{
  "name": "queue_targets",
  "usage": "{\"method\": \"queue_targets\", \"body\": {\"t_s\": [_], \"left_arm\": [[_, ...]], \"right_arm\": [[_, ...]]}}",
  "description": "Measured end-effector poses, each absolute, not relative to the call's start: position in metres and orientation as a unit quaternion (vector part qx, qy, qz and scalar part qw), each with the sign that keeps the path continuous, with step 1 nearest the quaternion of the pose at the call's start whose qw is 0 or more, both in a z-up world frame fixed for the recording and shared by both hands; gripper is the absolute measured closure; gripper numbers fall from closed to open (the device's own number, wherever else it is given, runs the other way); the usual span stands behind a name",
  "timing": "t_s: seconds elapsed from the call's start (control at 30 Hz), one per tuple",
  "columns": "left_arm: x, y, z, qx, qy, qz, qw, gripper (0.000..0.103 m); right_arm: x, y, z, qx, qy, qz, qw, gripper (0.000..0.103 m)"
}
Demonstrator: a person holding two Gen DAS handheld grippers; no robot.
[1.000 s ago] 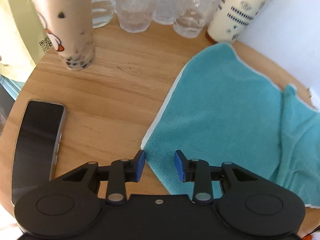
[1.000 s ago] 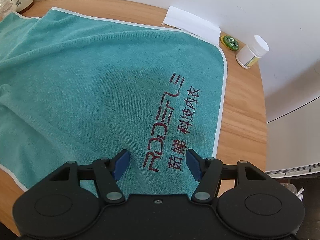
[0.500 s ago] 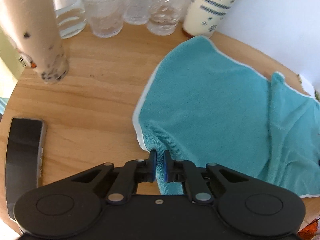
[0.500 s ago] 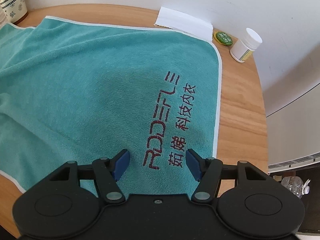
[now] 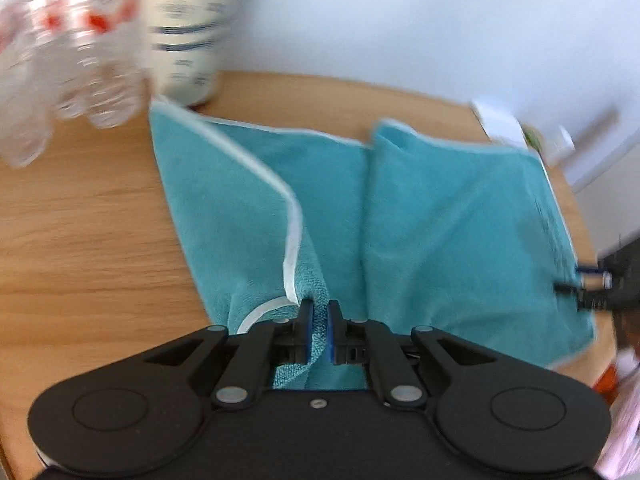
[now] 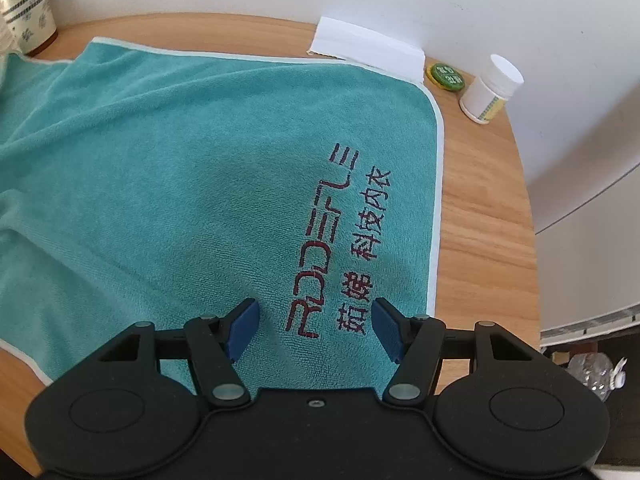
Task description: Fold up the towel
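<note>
Now the left claw (image 5: 319, 330) is pinched tight on the teal towel (image 5: 440, 232), with a bunch of cloth squeezed between its two blue pads at the towel's near left corner. White edging (image 5: 291, 240) curls up from that pinch and runs back along the lifted flap. Cloth there is raised and folded over itself, so a ridge runs down the towel's middle. Left view is motion-blurred.

Towel lies on the round wooden tabletop (image 5: 80, 220), covering most of its right half. At the far left corner of the towel stands a cream cup with dark pattern (image 5: 188, 32), touching or just beside the cloth edge; can't tell which. Clear plastic bottles with red labels (image 5: 76, 52) stand left of it, blurred.

Right claw (image 6: 314, 330) is wide, jaws well apart, holding nothing, hovering over the towel's near right part. Dark red embroidered lettering (image 6: 340, 248) sits just ahead of and between its fingers. Can't tell if the fingers touch the cloth. The right claw also shows at the right edge of the left view, blurred.

Beyond the towel's far right corner: a white folded paper (image 6: 368, 46) against the wall, a green round lid (image 6: 445, 76) next to it, and a white pill bottle (image 6: 490, 90) just right of that, all on bare wood.
</note>
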State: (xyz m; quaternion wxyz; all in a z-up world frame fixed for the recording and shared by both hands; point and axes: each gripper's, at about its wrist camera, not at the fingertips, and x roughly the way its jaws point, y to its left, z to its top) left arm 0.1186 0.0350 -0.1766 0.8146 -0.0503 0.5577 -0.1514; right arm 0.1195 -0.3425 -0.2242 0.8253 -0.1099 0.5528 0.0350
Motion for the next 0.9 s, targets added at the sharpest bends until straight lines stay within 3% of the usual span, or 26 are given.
{"method": "queue_targets", "body": {"t_s": [0.23,0.3,0.33,0.37,0.57,0.8,0.9], "left_arm": [[0.113,0.041,-0.175,-0.051,0.571,-0.173,0.801,0.092],[0.11,0.052,-0.166,-0.065,0.566,-0.184,0.801,0.075],[0.107,0.062,-0.161,-0.076,0.559,-0.188,0.804,0.059],[0.106,0.07,-0.158,-0.083,0.552,-0.19,0.808,0.055],[0.108,0.096,-0.154,-0.096,0.542,-0.166,0.818,0.055],[0.109,0.074,-0.178,-0.037,0.562,-0.177,0.807,0.056],[0.109,0.061,-0.189,-0.012,0.578,-0.187,0.795,0.064]], "right_arm": [[0.118,-0.343,-0.224,-0.107,0.552,0.042,0.826,0.037],[0.118,-0.345,-0.225,-0.104,0.551,0.044,0.827,0.037],[0.117,-0.346,-0.225,-0.103,0.55,0.045,0.827,0.037],[0.117,-0.347,-0.225,-0.1,0.55,0.046,0.828,0.037],[0.117,-0.347,-0.225,-0.095,0.551,0.041,0.828,0.037],[0.118,-0.347,-0.224,-0.097,0.552,0.041,0.827,0.037],[0.117,-0.348,-0.224,-0.095,0.552,0.041,0.828,0.037]]}}
